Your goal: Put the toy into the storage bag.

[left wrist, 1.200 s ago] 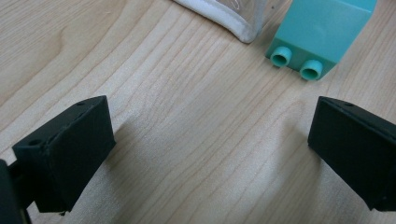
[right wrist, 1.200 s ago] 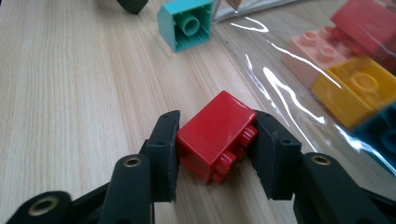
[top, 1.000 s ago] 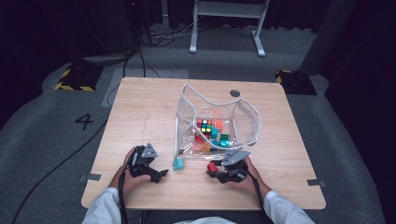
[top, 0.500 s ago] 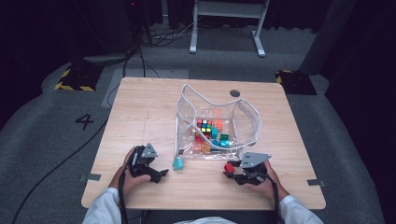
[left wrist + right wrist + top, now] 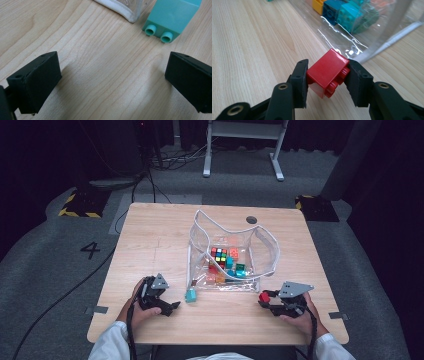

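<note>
Right tongs (image 5: 325, 77) clench a red brick (image 5: 327, 72) at lower right of the high view, outside the clear bag (image 5: 265, 245). Left tongs (image 5: 112, 80) stand released near a teal brick (image 5: 172, 18). Both bricks appear left to bag; others lie inside.

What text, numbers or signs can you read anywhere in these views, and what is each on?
"4": a dark numeral on the grey floor left of the wooden table.
Black-and-yellow hazard stripes, no words, on the floor by the table's far left corner.
Nothing readable on the clear plastic bag, the toy bricks or either gripper.
</note>
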Demonstrator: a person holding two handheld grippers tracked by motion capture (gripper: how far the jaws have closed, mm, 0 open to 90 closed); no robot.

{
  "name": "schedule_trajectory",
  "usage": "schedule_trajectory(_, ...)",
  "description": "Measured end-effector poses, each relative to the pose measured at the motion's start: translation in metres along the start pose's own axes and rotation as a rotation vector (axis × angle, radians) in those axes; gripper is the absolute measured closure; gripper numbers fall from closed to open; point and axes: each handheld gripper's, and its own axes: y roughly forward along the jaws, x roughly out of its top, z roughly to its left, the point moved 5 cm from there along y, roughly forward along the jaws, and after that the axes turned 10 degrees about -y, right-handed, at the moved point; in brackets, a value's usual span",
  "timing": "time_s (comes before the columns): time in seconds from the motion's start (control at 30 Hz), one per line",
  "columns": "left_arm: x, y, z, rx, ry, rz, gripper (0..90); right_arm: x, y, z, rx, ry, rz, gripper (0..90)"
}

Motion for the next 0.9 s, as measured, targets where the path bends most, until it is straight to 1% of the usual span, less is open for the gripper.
schedule_trajectory(0.07,0.0,0.0,0.0,0.0,0.0,0.0,0.4,-0.003,-0.006,-0.002,-0.014,0.002,0.004,55.6)
schedule_trajectory(0.1,0.0,0.0,0.0,0.0,0.0,0.0,0.4,-0.005,-0.009,-0.004,-0.021,-0.003,0.001,55.6)
schedule_trajectory(0.2,0.0,0.0,0.0,0.0,0.001,0.002,0.4,-0.008,-0.019,-0.01,-0.051,0.007,-0.012,55.6)
schedule_trajectory(0.27,0.0,0.0,0.0,0.0,0.0,0.0,0.4,-0.008,-0.026,-0.014,-0.07,0.004,-0.018,55.6)
schedule_trajectory(0.4,0.0,0.0,0.0,0.0,0.0,0.001,0.4,-0.007,-0.039,-0.027,-0.106,0.038,-0.051,55.6)
schedule_trajectory(0.43,0.0,0.0,0.0,0.0,0.001,0.002,0.4,-0.007,-0.042,-0.03,-0.109,0.041,-0.053,55.6)
schedule_trajectory(0.5,0.0,0.0,0.0,0.0,0.0,0.0,0.4,-0.006,-0.046,-0.038,-0.135,0.048,-0.052,55.6)
schedule_trajectory(0.53,0.0,0.0,0.0,0.0,0.001,0.0,0.4,-0.005,-0.048,-0.041,-0.148,0.056,-0.055,55.7)
schedule_trajectory(0.57,0.0,0.0,0.0,0.0,0.0,0.001,0.4,-0.004,-0.05,-0.043,-0.151,0.058,-0.059,55.6)
schedule_trajectory(0.73,0.0,0.0,0.0,0.001,0.001,0.002,0.4,0.006,-0.061,-0.058,-0.202,0.058,-0.069,55.6)
schedule_trajectory(0.8,0.0,0.0,0.0,0.0,0.001,0.001,0.4,0.012,-0.067,-0.062,-0.21,0.059,-0.082,55.6)
schedule_trajectory(0.87,0.0,0.0,0.0,0.0,0.001,0.001,0.4,0.02,-0.073,-0.068,-0.219,0.049,-0.096,55.6)
schedule_trajectory(0.9,0.0,0.0,0.0,-0.001,0.0,0.001,0.4,0.023,-0.075,-0.07,-0.222,0.044,-0.093,55.6)
